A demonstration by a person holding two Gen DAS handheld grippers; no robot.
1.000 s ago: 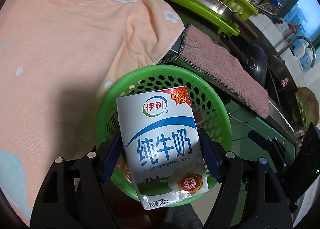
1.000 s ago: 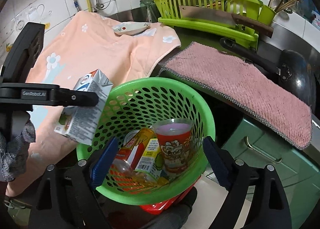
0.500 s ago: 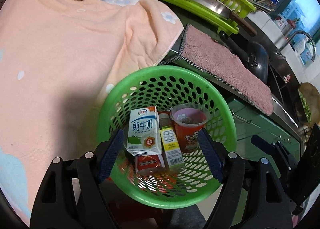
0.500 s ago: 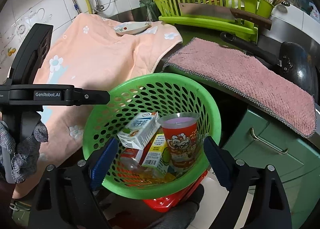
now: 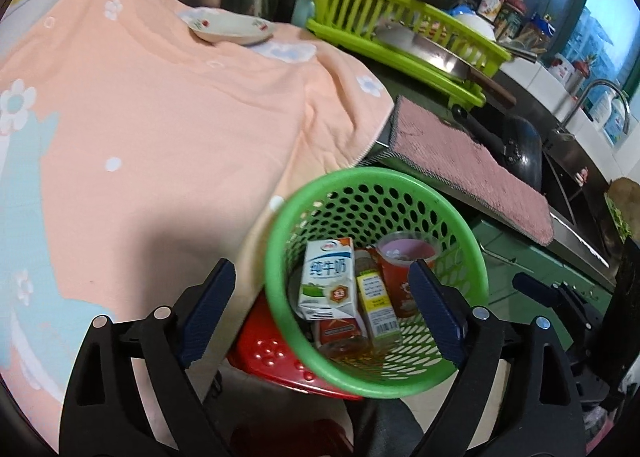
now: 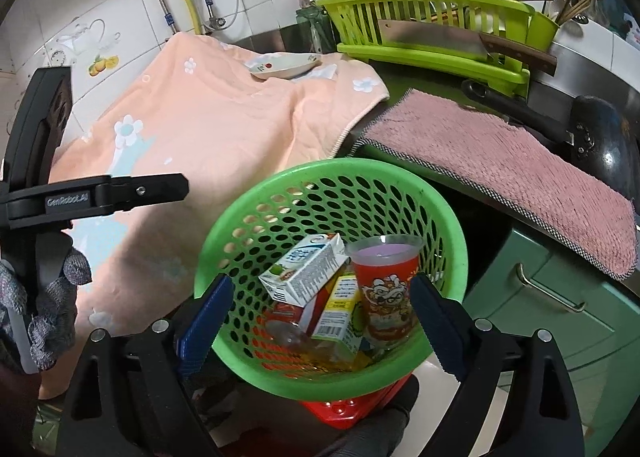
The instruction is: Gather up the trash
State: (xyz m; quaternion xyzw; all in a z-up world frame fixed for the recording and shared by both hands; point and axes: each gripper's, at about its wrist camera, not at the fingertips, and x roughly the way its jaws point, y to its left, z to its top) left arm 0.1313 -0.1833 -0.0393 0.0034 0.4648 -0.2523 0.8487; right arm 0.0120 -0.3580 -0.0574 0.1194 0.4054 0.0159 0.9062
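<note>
A green perforated basket (image 5: 280,241) (image 6: 404,173) stands on a red stool (image 5: 272,353) beside the counter. In it lie a white milk carton (image 5: 328,277) (image 6: 304,273), a yellow-labelled carton (image 5: 376,297) (image 6: 340,309), a red carton (image 5: 340,331) and a red cup with a purple lid (image 5: 402,257) (image 6: 386,289). My left gripper (image 5: 322,311) is open and empty, above and left of the basket; it also shows in the right wrist view (image 6: 120,193). My right gripper (image 6: 322,317) is open and empty over the basket's near rim.
A peach towel (image 5: 160,129) covers the counter at left, with a small dish (image 5: 230,27) at its far end. A pink mat (image 6: 500,161), a black pan (image 6: 600,137) and a lime dish rack (image 6: 432,29) holding a cleaver stand to the right. Green cabinets are below.
My left gripper opened and dropped the milk carton into the basket, then drew back up and to the left. The right gripper stayed open over the basket.
</note>
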